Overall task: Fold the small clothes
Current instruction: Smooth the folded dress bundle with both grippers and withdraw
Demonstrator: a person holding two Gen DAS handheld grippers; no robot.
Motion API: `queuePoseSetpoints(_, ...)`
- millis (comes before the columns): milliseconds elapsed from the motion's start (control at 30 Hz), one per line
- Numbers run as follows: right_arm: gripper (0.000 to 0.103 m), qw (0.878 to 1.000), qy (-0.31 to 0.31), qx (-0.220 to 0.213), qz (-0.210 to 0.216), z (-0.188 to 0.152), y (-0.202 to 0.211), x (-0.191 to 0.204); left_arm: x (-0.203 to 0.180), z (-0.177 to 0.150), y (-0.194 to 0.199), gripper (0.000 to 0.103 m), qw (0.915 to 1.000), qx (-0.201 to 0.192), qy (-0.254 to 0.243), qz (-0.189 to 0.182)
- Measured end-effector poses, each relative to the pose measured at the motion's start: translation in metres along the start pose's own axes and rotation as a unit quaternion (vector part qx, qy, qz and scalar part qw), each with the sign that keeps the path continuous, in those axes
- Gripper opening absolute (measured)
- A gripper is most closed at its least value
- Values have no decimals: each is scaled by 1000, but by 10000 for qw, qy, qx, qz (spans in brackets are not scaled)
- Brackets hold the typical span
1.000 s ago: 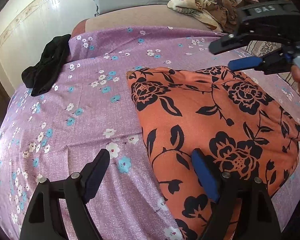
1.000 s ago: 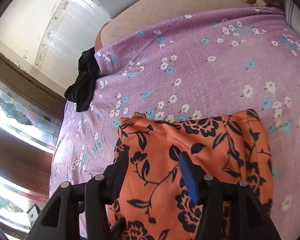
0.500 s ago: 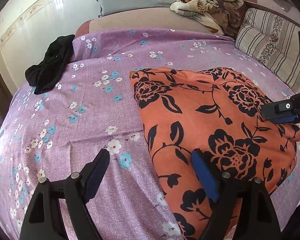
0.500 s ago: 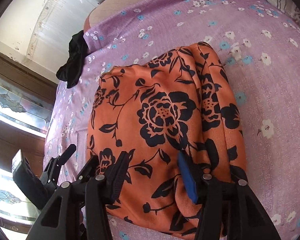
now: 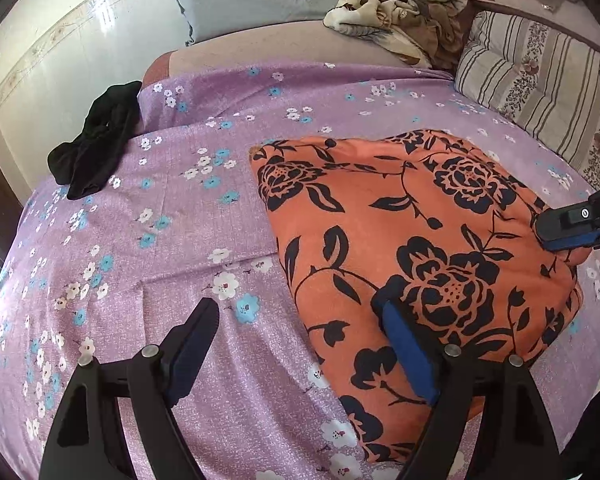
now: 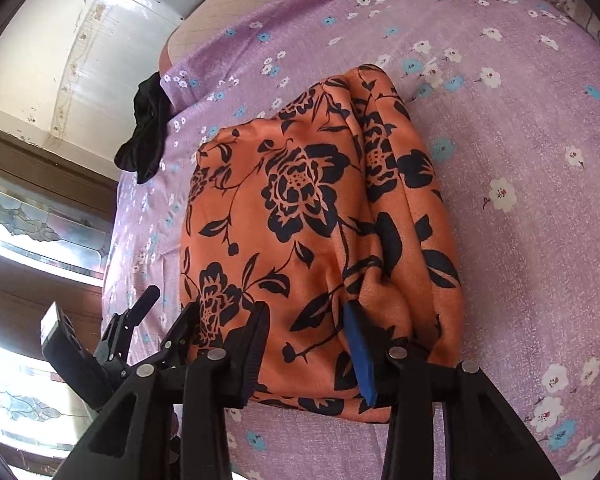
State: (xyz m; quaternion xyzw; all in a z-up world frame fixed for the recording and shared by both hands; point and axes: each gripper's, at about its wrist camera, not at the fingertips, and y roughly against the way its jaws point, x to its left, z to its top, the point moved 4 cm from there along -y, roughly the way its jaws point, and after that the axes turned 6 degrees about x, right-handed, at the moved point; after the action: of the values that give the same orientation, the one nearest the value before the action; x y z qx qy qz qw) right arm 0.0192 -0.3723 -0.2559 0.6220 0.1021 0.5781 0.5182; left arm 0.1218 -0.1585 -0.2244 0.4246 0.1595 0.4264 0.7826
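The left gripper (image 5: 300,344) stands with its jaws spread wide and nothing between them, much as it did a second ago: one finger hangs over the bare purple floral bedsheet (image 5: 172,240), the blue-padded one sits at the near left edge of the folded orange garment with black flowers (image 5: 420,248). The right gripper (image 6: 306,346) is also spread apart and grasps nothing; its blue-padded finger presses into a puckered crease at the garment's near edge while the other finger lies over the cloth's lower left part. This is the main change: a second ago the right gripper hovered high above the far side of the garment, and half a second ago it had swung round to the garment's right side; now it sits closer in, with its tip touching the cloth's right edge in the left wrist view (image 5: 568,228). The garment itself lies as a thick folded packet on the sheet, its rolled fold running along the right side, in the same place as before. Farther out, a black garment (image 5: 96,140) is bunched at the sheet's far left corner, a striped pillow (image 5: 532,80) lies at the far right, and a crumpled beige patterned cloth (image 5: 400,4) sits beyond it.
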Motion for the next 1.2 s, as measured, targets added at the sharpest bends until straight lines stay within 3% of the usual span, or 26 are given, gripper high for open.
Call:
queuePoseSetpoints(133,45,9988,62,-440,212,7,25,3,5,3,6,84,9997,-45,222,-131)
queuePoseSetpoints(233,58,9957,-62,-829,412,13,42,-2,6,7,10,84,9994,-88,300,-113)
queuePoseSetpoints(367,58,9935,-219,-1054,361,19,51,-10,4,15,18,84,9991,-201,328,-176)
queuePoseSetpoints(633,58,9934,-383,-1051,272,27,48,-17,3,21,28,84,9986,-309,385,-192)
queuePoseSetpoints(933,58,9936,-426,-1033,135,27,45,-25,8,22,25,84,9974,-182,679,-175)
queuePoseSetpoints(1200,59,9932,-590,-1004,94,30,42,-34,1,23,13,84,9979,-32,634,-144)
